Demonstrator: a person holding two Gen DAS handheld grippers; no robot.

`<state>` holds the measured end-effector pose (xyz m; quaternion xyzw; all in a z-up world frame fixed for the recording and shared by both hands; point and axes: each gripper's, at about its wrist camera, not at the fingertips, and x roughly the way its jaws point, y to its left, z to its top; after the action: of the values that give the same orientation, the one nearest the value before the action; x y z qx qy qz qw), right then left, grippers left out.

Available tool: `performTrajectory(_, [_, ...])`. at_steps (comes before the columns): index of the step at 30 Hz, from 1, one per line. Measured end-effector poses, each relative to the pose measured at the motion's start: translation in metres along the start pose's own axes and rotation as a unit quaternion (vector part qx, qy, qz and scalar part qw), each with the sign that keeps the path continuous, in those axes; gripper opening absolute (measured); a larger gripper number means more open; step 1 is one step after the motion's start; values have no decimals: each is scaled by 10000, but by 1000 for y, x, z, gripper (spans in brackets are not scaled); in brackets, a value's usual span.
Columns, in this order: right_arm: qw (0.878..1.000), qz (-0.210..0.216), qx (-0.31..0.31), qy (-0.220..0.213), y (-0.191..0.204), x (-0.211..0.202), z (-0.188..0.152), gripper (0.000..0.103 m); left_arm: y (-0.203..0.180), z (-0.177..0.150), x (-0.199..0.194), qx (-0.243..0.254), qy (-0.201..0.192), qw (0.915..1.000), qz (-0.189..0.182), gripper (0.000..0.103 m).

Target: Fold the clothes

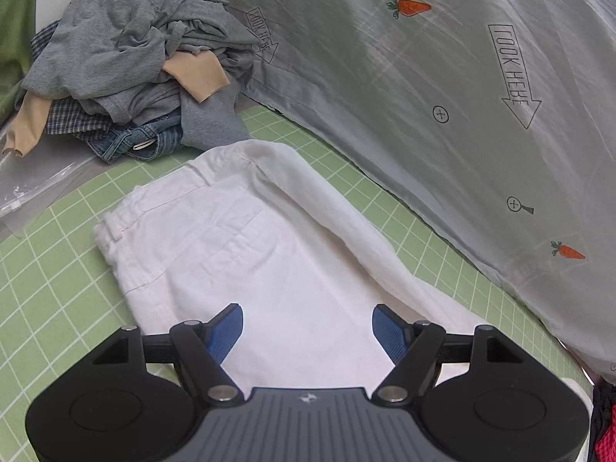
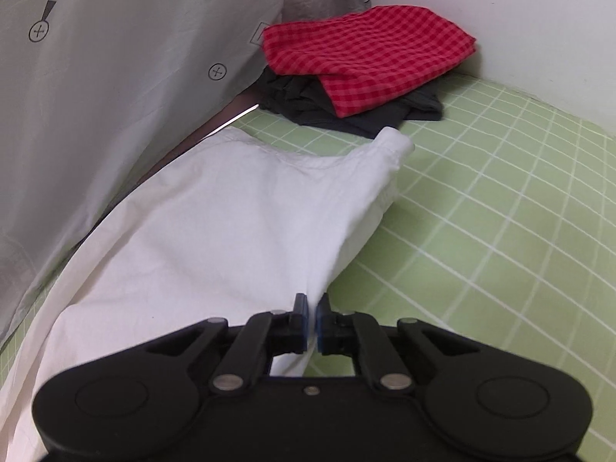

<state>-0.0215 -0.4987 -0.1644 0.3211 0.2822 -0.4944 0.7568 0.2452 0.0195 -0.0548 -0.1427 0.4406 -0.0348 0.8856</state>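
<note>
White trousers [image 1: 246,254] lie flat on the green grid mat [image 1: 50,269], filling the centre of the left wrist view, with the waistband toward 10 o'clock and one folded edge running toward 4 o'clock. The left gripper [image 1: 307,325] hovers over the fabric at 6 o'clock with its blue pads spread wide and nothing between them.

At 11 o'clock in that view sits an unsorted clothes pile [image 1: 131,57]: grey tops over a checked shirt, denim and a beige piece. A grey printed sheet [image 1: 442,88] with carrots and arrows covers the 1 to 3 o'clock side, its lower edge just beside the trousers.

In the right wrist view the right gripper [image 2: 312,319] is at 6 o'clock, its jaws pressed nearly together on the edge of the white trousers [image 2: 231,223], which stretch away toward 12 o'clock. At 12 o'clock, a folded red checked garment [image 2: 365,57] rests on a dark grey garment [image 2: 308,104], near the far end of the trousers. The mat [image 2: 500,211] spreads toward 3 o'clock, and the sheet [image 2: 115,77] hangs at 10 o'clock.
</note>
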Motion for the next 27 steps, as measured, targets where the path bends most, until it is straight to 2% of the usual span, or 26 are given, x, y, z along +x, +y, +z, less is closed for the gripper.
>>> performTrajectory(5, [9995,-250,55,175,-57,-25,-22,5,13,-16,-9,145,135,9997,151,75])
performTrajectory(8, [9984,-361,-397,189,-56,-33,-23,11,18,-23,-1,200,381,9987,267,75])
performTrajectory(9, [9972,-449,-589,134,-52,-37,-22,24,16,-24,2,236,453,9983,266,75])
performTrajectory(10, [9946,-643,-811,-3,-43,-42,-19,41,15,-24,5,274,525,9979,264,75])
performTrajectory(11, [9928,-672,-978,-142,-33,-45,-17,51,11,-25,8,353,574,9974,248,75])
performTrajectory(12, [9908,-681,-1138,-280,-23,-48,-14,66,7,-25,12,458,612,9968,223,75])
performTrajectory(13, [9883,-689,-1298,-417,-13,-52,-11,71,1,-25,16,579,654,9960,203,75])
performTrajectory(14, [9853,-697,-1457,-555,-4,-55,-9,72,-4,-25,21,701,697,9949,183,76])
performTrajectory(16, [9838,-463,-1647,-529,17,-52,-6,78,-16,-25,32,939,798,9922,165,77])
performTrajectory(20, [9808,34,-1945,-151,63,-31,-10,79,-40,-25,56,1428,974,9847,219,78])
performTrajectory(27, [9558,629,-2865,177,153,14,-29,80,-90,-21,112,2321,1066,9667,151,78])
